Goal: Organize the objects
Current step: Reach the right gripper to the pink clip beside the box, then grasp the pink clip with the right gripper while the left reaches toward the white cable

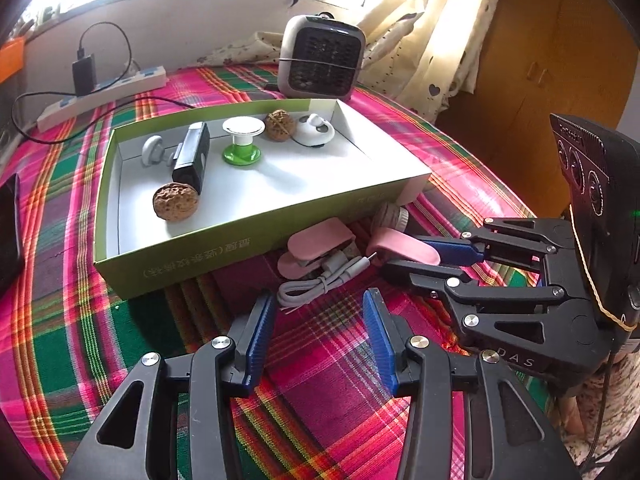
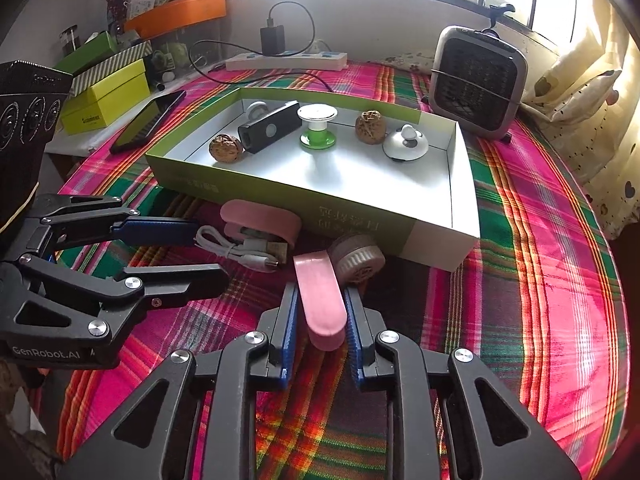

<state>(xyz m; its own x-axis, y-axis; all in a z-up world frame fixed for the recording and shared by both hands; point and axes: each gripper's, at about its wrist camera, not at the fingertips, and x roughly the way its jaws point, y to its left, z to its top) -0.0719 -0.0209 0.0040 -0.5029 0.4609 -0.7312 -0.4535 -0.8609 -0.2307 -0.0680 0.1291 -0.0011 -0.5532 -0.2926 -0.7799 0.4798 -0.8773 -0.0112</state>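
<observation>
A plaid cloth point(image 1: 80, 320) in pink, green and orange stripes is shown beneath a box point(image 1: 256, 236) with green outer walls and a white interior. Blue finger pads point(image 2: 289, 320) on black gripper frames are seen flanking a pink handle point(image 2: 320, 300), beside a white cable point(image 2: 236, 250) and a green-and-white spool point(image 2: 318, 126).

- green box point(image 1: 224, 248): printed text on its front wall too small and skewed to read in either view.
- white wheel-shaped item point(image 1: 153, 150): partly hidden behind the black device point(image 1: 192, 158) inside the box.
- grey ribbed cylinder point(image 1: 394, 216): mostly hidden behind the pink handle point(image 1: 404, 246) in the left wrist view.
- white cable point(image 2: 240, 250): one end hidden under the pink case point(image 2: 264, 220).
- right gripper point(image 2: 320, 316): lower arms cut off by the bottom edge.
- phone point(image 1: 9, 232): cut off by the left edge.
- window above the desk point(image 1: 100, 320): blown out by glare, no detail.
</observation>
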